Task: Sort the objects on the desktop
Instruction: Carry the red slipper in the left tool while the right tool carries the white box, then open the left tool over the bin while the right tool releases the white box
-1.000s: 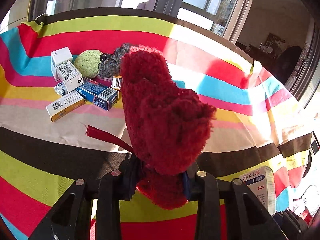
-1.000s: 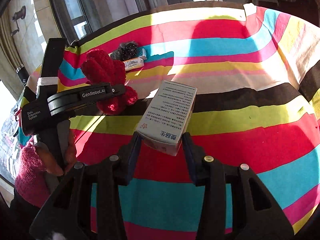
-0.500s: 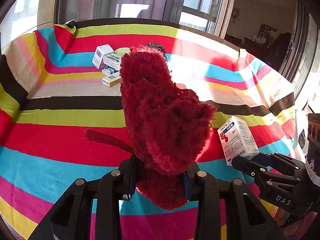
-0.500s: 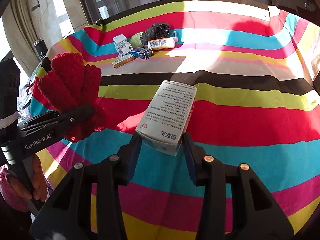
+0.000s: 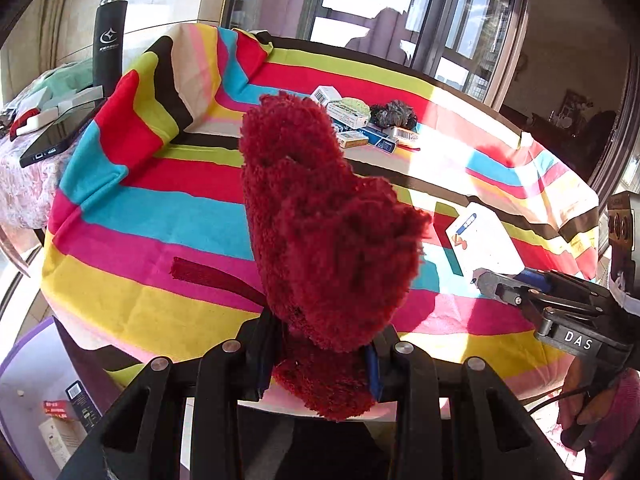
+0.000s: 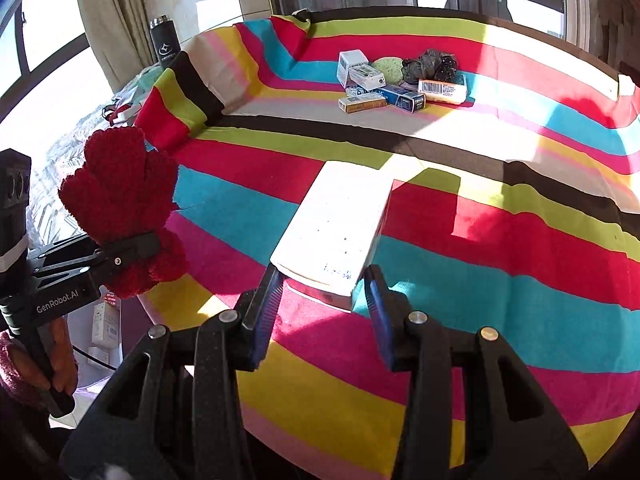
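Off the table's left edge, a red fuzzy glove (image 6: 120, 200) is gripped at its cuff by the left gripper (image 5: 320, 356), fingers pointing up and away, so its long axis runs along the gripper's line. Beyond that edge, low down, a few small boxes (image 5: 76, 404) are glimpsed on the floor, cut off by the gripper body; whether they mark a sorting spot cannot be told. Further right, over the near part of the striped tablecloth (image 6: 520, 248), a white medicine box (image 6: 336, 236) is clamped at its short end by the right gripper (image 6: 320, 296), its length pointing toward the far edge. Its print is washed out by sun. Near that far edge, well apart from both grippers, the unsorted pile (image 6: 400, 76) is seen: small cartons, a green sponge, a dark crumpled thing not clearly made out. The left hand is judged nearer the left edge.
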Demonstrator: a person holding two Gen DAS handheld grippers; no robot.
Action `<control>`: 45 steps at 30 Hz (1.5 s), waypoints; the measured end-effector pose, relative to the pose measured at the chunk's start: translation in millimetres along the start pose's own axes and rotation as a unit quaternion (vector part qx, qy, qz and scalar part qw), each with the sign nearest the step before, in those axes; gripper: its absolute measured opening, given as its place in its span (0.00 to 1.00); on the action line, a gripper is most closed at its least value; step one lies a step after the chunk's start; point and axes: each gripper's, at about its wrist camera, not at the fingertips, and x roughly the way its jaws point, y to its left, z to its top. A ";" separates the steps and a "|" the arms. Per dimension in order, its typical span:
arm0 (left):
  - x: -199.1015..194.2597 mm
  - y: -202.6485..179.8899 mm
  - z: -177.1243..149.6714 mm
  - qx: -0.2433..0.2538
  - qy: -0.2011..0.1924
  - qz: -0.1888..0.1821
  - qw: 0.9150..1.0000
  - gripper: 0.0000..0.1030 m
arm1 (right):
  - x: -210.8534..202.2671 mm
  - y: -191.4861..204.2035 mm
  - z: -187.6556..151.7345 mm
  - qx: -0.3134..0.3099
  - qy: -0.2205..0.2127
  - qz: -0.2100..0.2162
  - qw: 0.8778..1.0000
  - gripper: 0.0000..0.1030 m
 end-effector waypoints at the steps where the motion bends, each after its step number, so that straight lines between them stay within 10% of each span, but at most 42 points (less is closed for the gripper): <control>1: -6.4 10.1 -5.8 -0.015 -0.001 0.005 1.000 0.35 | 0.4 8.6 -0.3 -0.011 0.002 0.005 1.000 0.44; 13: -64.6 130.0 -39.8 -0.160 -0.022 0.100 0.982 0.35 | 23.7 137.9 -5.9 -0.191 0.034 0.089 0.977 0.44; 30: -120.1 258.0 -73.4 -0.264 -0.058 0.238 0.933 0.36 | 45.0 320.9 -53.3 -0.435 0.081 0.221 0.869 0.45; 45: -115.5 300.4 -85.5 -0.249 -0.016 0.288 0.924 0.37 | 57.5 390.5 -105.1 -0.525 0.098 0.250 0.808 0.45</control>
